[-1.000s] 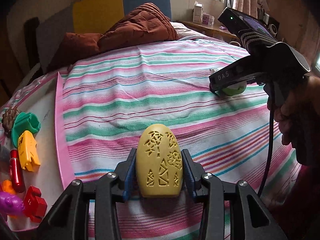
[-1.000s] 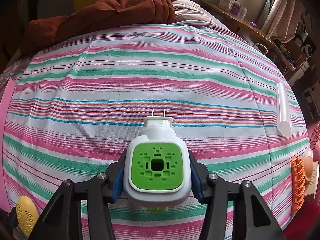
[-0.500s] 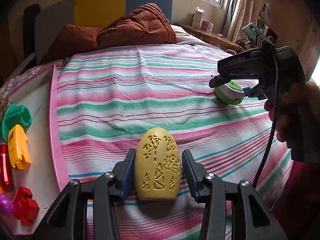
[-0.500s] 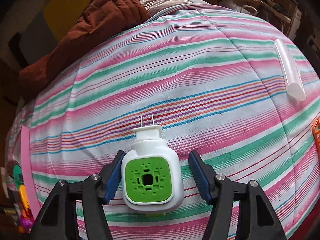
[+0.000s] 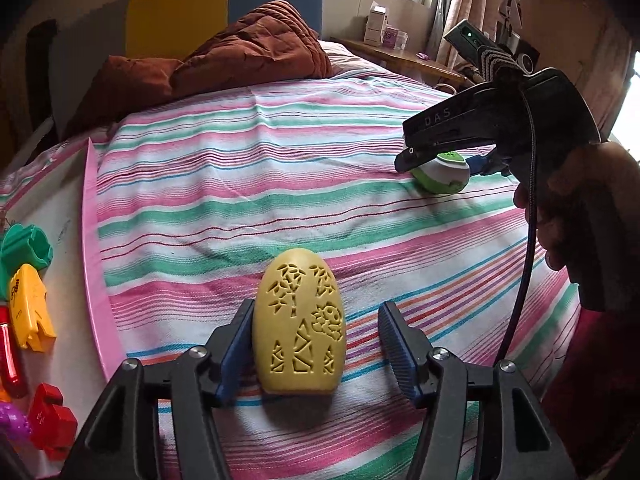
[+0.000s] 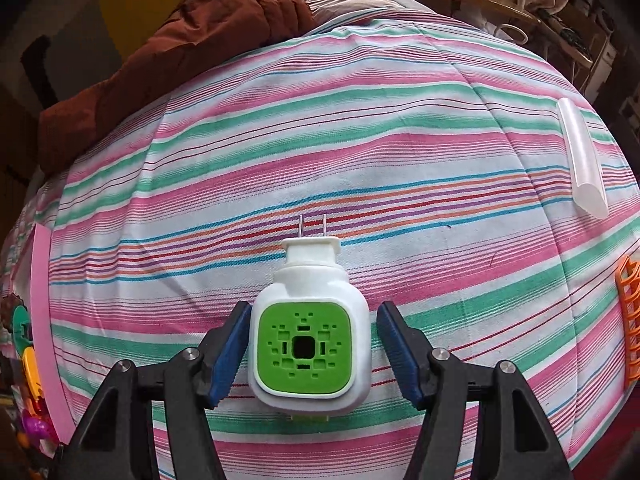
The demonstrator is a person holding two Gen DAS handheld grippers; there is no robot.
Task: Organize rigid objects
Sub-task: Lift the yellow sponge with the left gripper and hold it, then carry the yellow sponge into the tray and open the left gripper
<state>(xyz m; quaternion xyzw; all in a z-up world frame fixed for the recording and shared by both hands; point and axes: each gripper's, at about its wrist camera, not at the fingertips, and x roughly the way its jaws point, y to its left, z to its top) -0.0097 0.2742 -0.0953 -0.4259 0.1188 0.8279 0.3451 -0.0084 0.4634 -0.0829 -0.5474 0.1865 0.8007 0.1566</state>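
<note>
A yellow egg-shaped piece [image 5: 300, 328] with cut-out patterns lies on the striped bedspread [image 5: 260, 184]. My left gripper [image 5: 316, 306] straddles it and its jaws are opening: the left pad sits close beside the egg, the right pad stands clear. A white plug-in device with a green face [image 6: 306, 348] rests on the bedspread with its prongs pointing away. My right gripper [image 6: 314, 312] is open around it, with a gap at both pads. In the left wrist view the right gripper [image 5: 440, 162] hovers over the device [image 5: 444, 178], with a hand [image 5: 580, 208] holding it.
A white tray with a pink rim [image 5: 94, 260] lies at the left and holds green [image 5: 26, 246], yellow [image 5: 28, 308] and red [image 5: 52, 420] toy pieces. A clear tube [image 6: 582, 160] and an orange grid piece [image 6: 630, 320] lie at the right. A brown quilt [image 5: 240, 52] is bunched at the head.
Both grippers' jaws have widened and let go: the egg and the plug-in device now lie free on the bedspread. The right wrist has rolled slightly.
</note>
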